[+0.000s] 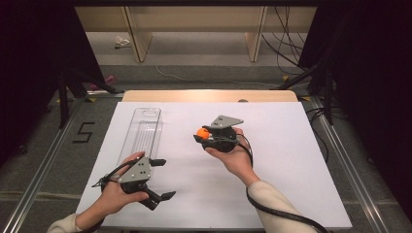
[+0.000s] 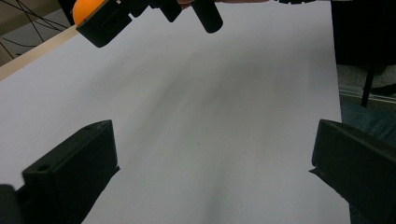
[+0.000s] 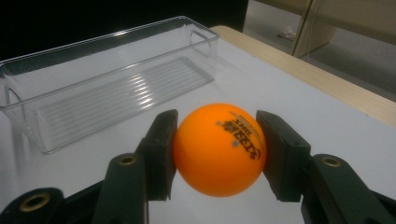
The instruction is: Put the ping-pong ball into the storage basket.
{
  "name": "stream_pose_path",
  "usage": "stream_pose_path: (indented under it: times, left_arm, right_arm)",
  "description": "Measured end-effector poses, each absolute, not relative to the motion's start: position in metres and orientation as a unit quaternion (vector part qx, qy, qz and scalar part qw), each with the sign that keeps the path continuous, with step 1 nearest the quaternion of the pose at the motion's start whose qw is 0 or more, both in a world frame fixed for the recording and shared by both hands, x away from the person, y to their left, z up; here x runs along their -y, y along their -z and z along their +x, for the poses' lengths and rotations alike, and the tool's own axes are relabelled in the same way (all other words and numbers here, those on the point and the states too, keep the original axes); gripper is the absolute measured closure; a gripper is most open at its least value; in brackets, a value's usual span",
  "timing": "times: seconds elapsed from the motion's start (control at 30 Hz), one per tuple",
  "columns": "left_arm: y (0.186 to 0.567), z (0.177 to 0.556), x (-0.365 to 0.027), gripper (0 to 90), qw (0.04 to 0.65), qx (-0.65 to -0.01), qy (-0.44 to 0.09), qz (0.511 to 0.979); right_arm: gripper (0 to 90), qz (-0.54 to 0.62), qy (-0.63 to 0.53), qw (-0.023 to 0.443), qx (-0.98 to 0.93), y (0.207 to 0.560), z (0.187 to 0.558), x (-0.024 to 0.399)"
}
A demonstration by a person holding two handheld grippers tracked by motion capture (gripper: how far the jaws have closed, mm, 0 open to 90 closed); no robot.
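Observation:
An orange ping-pong ball [image 3: 218, 148] with dark print sits pinched between the two black pads of my right gripper [image 3: 215, 140]. In the high view that gripper [image 1: 203, 136] hovers over the middle of the white table, holding the ball [image 1: 202, 132] and pointing left toward a long clear plastic tray [image 1: 141, 130]. The tray [image 3: 107, 77] is empty and lies just beyond the ball. My left gripper [image 1: 163, 178] rests near the front left of the table with its jaws spread wide and nothing between them. From the left gripper view [image 2: 215, 163], the ball [image 2: 85, 7] peeks in at the top left.
The white table sheet [image 1: 291, 145] has a wooden strip [image 1: 209, 95] along its far edge. Cables trail from both grippers. Beyond the table lie a grey floor, wooden shelf legs, loose cables and dark stands on either side.

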State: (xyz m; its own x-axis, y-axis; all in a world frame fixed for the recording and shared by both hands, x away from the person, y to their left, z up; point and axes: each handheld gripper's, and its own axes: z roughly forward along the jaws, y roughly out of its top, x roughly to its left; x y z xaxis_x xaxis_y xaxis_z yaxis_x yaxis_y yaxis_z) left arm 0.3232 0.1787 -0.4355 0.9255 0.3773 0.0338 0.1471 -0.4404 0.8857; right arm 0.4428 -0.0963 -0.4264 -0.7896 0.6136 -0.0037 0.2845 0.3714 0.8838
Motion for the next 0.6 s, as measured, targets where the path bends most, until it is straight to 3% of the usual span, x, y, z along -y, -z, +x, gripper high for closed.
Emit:
stream_pose_path:
  times: [0.6]
  left_arm:
    - [0.4356, 0.3232, -0.1785, 0.0, 0.506, -0.155, -0.113, 0.841]
  right_arm:
    - [51.7, 0.274, -0.489, 0.165, -0.811, 0.4268, 0.446, 0.0871]
